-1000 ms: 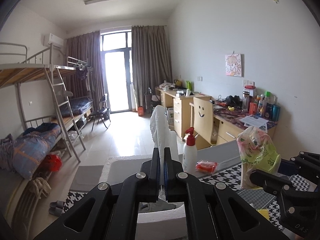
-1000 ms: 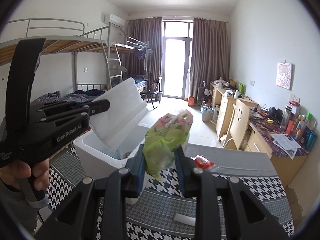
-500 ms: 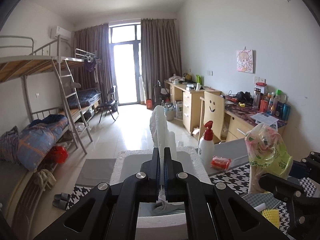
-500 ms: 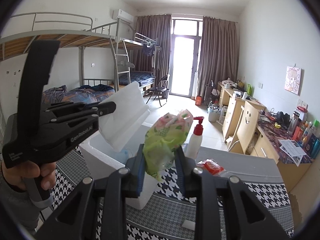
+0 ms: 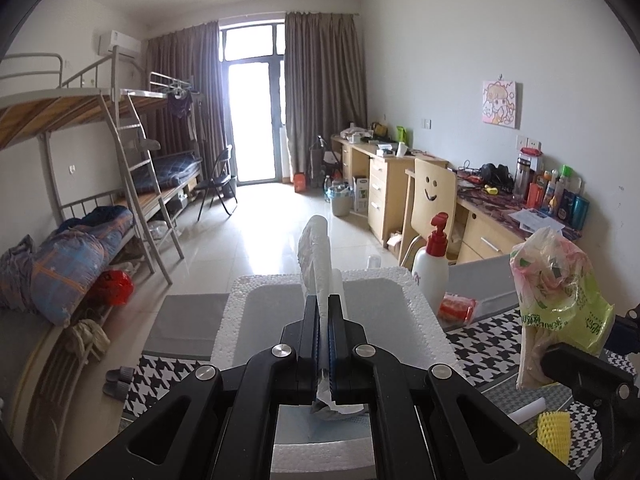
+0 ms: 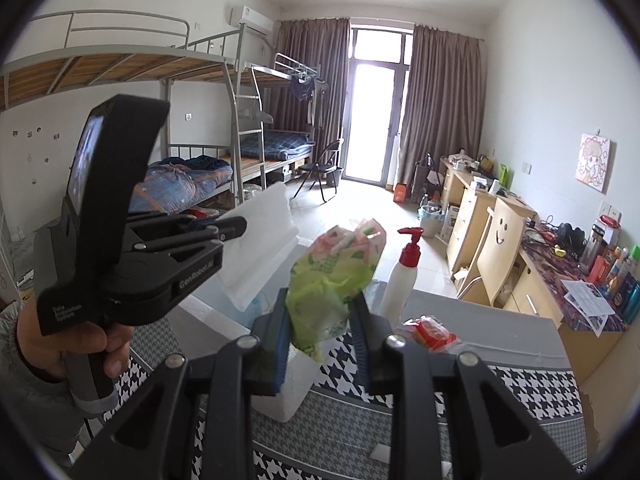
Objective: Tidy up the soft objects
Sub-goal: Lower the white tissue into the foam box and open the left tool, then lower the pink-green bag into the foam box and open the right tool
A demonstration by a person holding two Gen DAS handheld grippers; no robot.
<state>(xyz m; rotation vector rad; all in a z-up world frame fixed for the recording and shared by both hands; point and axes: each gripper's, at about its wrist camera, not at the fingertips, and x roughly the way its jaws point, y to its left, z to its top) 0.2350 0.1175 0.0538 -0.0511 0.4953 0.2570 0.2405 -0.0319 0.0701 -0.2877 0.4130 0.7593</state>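
Plastic bag (image 6: pixel 332 280), left tool (image 6: pixel 236 228) marked "GenRobot.AI"

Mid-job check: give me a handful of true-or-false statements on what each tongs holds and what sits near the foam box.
1. The left tongs are shut on the white foam lid. True.
2. The right tongs are empty. False: they grip a crumpled green plastic bag.
3. The foam box is closed. False: its lid is held up, tilted over the open box.
4. A white pump bottle with a red top stands upright on the table beyond the box. True.
5. The red packet lies inside the box. False: it lies on the table beside the bottle.
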